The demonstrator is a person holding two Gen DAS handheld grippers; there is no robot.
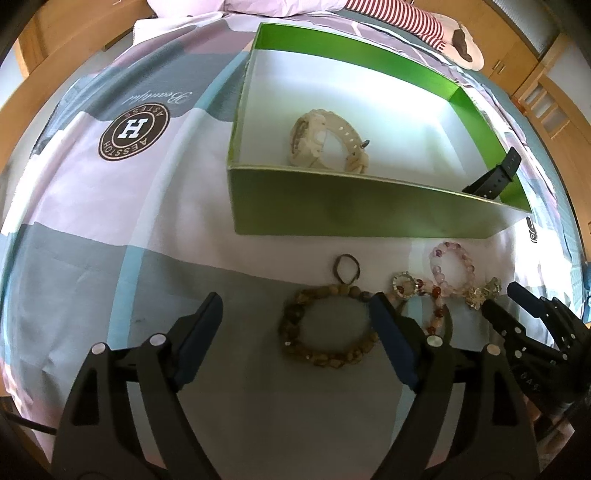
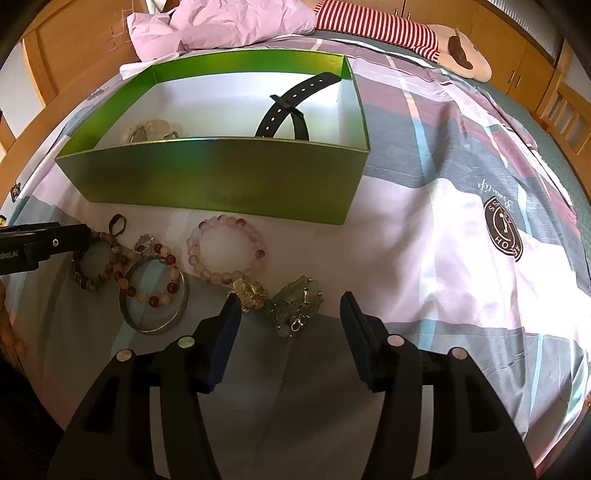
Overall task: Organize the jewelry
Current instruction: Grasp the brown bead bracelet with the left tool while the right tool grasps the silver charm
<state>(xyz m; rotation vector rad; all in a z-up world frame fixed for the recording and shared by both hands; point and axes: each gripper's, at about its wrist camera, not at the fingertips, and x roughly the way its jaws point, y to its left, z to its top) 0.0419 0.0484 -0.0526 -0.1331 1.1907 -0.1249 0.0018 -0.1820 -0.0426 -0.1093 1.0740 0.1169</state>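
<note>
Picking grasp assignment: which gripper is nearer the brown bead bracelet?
Left. The left gripper is open around the brown bead bracelet; the right gripper hovers by the green pendant, well to its right.

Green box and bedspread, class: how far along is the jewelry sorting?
Done: a cream watch and a black strap lie in the green box. In hand: nothing; the left gripper and right gripper are open. Left: the brown bead bracelet, pink bracelet, bangle and green stone on the bedspread.

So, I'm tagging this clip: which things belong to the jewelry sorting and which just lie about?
Job:
green box
cream watch
black strap
brown bead bracelet
pink bead bracelet
metal bangle
green pendant

Lying about:
bedspread
striped plush
</note>
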